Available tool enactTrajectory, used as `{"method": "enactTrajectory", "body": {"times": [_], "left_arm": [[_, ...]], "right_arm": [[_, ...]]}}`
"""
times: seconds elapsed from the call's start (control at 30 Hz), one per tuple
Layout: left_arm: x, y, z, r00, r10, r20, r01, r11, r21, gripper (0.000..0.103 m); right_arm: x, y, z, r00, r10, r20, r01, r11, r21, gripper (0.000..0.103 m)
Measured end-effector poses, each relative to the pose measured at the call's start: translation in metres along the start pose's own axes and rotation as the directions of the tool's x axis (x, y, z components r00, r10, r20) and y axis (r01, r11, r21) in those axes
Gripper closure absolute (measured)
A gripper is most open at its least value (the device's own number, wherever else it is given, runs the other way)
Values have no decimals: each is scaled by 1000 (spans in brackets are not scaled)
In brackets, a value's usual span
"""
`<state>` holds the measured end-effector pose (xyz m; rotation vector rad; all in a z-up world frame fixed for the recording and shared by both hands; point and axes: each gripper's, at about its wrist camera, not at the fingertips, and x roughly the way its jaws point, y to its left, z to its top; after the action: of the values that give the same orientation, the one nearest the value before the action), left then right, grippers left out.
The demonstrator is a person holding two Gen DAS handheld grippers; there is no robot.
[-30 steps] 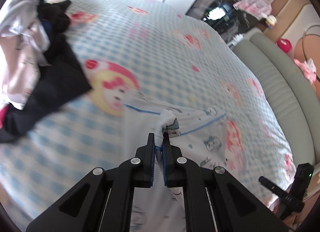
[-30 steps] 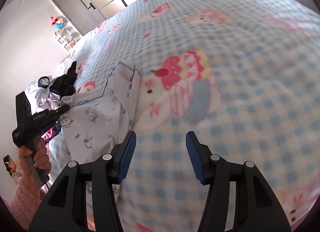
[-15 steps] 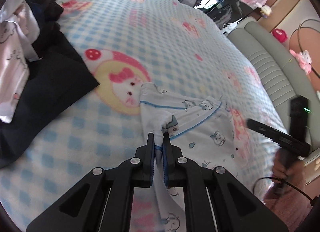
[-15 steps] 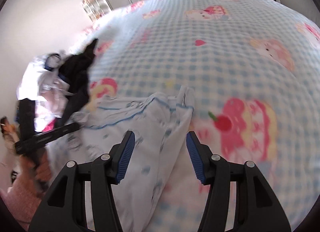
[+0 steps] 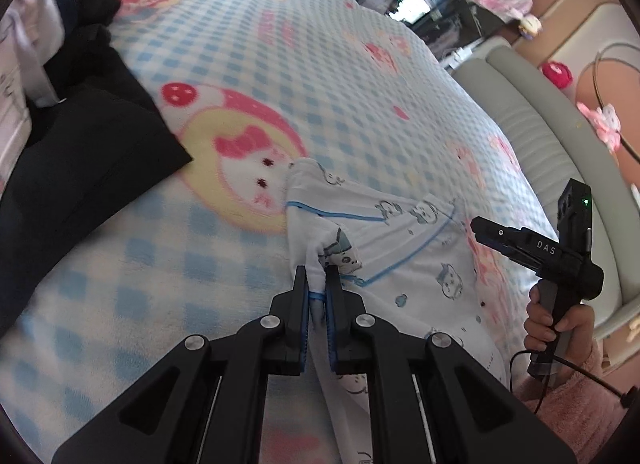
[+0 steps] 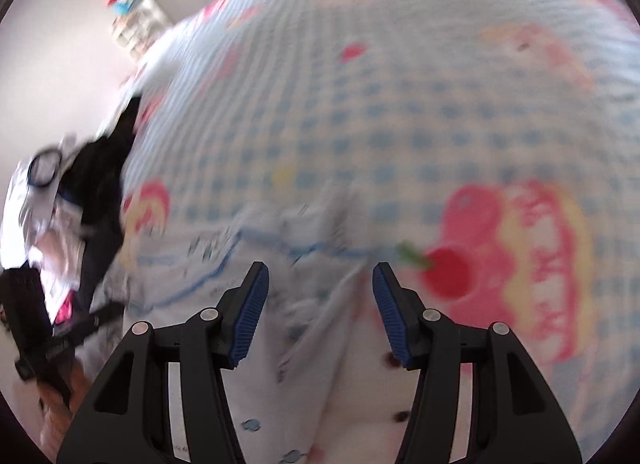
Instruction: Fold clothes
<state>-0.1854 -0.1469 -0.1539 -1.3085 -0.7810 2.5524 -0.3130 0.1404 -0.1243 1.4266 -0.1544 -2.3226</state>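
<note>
Checked blue-and-white bedspread (image 5: pixel 248 76), cartoon-printed: work surface, spread wide under everything.

Heap of dark and pale clothes (image 5: pixel 72 136), far left of bedspread, well apart from garment in hand: judged waiting stock, unfolded.

White printed garment with blue piping (image 5: pixel 400 248), near edge of bedspread, partly flat, one corner lifted in a peak. Judged mid-spread, pinched at corner for drawing straight before first fold.

Left gripper (image 5: pixel 318 284): clamped narrow on that lifted corner, cloth bunched between pads, remainder trailing right and toward near edge.

Right gripper (image 6: pixel 320 292): jaws wide, nothing between pads, hovering just above opposite side of garment, button placket and piped edge directly beneath. View blurred. Judged poised for second corner.
</note>
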Motion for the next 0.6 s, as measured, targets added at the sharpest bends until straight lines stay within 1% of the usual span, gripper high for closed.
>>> {"method": "enactTrajectory", "body": {"times": [0.03, 0.07, 0.1, 0.17, 0.2, 0.27, 0.37, 0.47, 0.5, 0.6], "left_arm": [[2, 0, -1, 1000, 2, -2, -2, 1000, -5, 95], [4, 1, -2, 1000, 3, -3, -3, 1000, -8, 95], [4, 0, -2, 1000, 5, -4, -5, 1000, -6, 95], [5, -2, -3, 1000, 16, -6, -16, 1000, -2, 95], [5, -3, -3, 1000, 18, -4, -18, 1000, 2, 95], [4, -3, -3, 1000, 18, -2, -18, 1000, 6, 95], [5, 0, -5, 1000, 12, -9, -12, 1000, -5, 95], [6, 1, -5, 1000, 13, -11, -13, 1000, -9, 95], [6, 1, -5, 1000, 13, -8, -14, 1000, -10, 95], [6, 1, -4, 1000, 9, -2, -9, 1000, -6, 95]], "right_arm": [[2, 1, 2, 1000, -11, -3, 11, 1000, -11, 46], [10, 5, 3, 999, -8, -35, 7, 999, -40, 46], [18, 12, 2, 997, -38, -67, 32, 996, -88, 49], [36, 27, -3, 985, -129, -115, 105, 975, -193, 49], [38, 28, -4, 981, -149, -121, 123, 971, -204, 49], [38, 23, -7, 980, -160, -121, 138, 975, -175, 49], [31, 6, -12, 977, -176, -124, 160, 979, -130, 49], [28, -5, -20, 968, -209, -138, 186, 969, -159, 49], [26, -7, -22, 963, -231, -138, 205, 962, -182, 46], [7, -18, -22, 966, -229, -116, 207, 962, -176, 44]]}}
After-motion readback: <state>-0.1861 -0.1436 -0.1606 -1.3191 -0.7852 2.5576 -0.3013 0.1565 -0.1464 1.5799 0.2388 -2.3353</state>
